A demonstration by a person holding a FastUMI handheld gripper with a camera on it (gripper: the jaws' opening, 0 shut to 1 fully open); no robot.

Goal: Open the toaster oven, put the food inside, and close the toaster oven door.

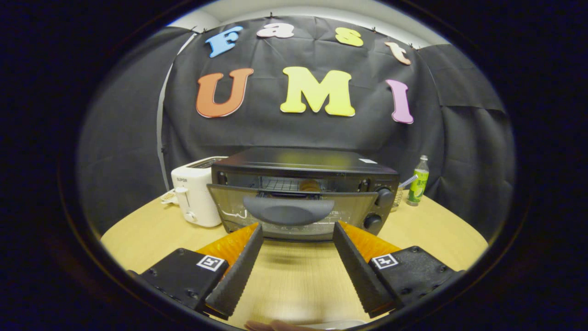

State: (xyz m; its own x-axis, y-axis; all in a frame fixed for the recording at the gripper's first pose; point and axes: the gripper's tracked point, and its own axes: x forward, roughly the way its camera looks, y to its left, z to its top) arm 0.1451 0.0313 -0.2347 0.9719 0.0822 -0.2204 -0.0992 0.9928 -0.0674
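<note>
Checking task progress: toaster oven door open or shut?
Partly open. The door tilts outward at its top, leaving a gap onto the rack and food inside. The gripper is open, gripping nothing.

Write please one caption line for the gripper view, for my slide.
Open gripper just before the half-open toaster oven door, food on the rack inside.
</note>
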